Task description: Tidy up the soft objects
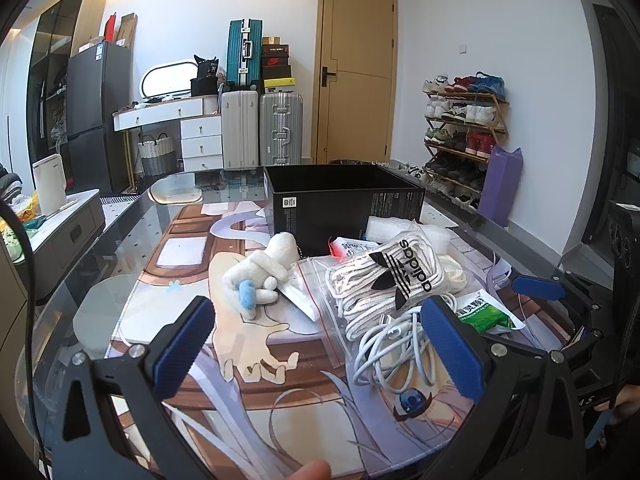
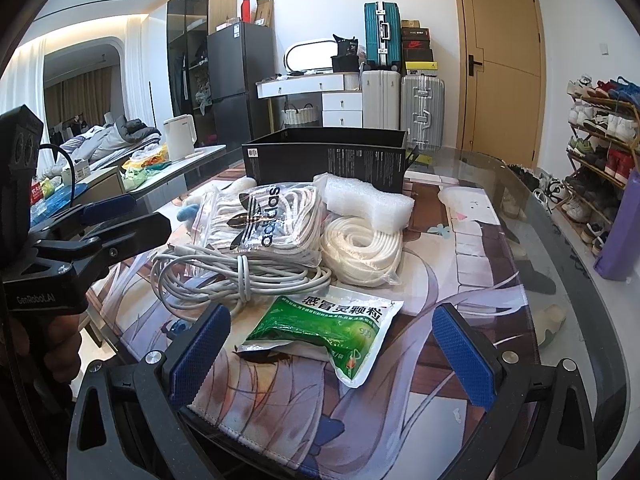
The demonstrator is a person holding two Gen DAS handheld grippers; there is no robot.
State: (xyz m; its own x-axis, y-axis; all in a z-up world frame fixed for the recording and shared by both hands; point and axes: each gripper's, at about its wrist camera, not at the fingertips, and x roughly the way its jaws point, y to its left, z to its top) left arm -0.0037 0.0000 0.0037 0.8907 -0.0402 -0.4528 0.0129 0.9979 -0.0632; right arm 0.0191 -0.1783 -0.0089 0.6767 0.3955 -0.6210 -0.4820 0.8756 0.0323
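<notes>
Mat (image 1: pixel 248 408) bare before left claw (image 1: pixel 320 344), sachet (image 2: pixel 328 328) near edge

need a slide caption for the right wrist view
Open right gripper hovers over a green sachet, with a coiled white cable, bagged laces and a black box beyond.

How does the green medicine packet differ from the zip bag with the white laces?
The green medicine packet is printed and opaque; the lace bag is clear, its contents visible. The packet lies flat at the mat's near edge; the bag is bulkier and sits farther back, nearer the black box. Both are soft pouches on the mat.
</notes>
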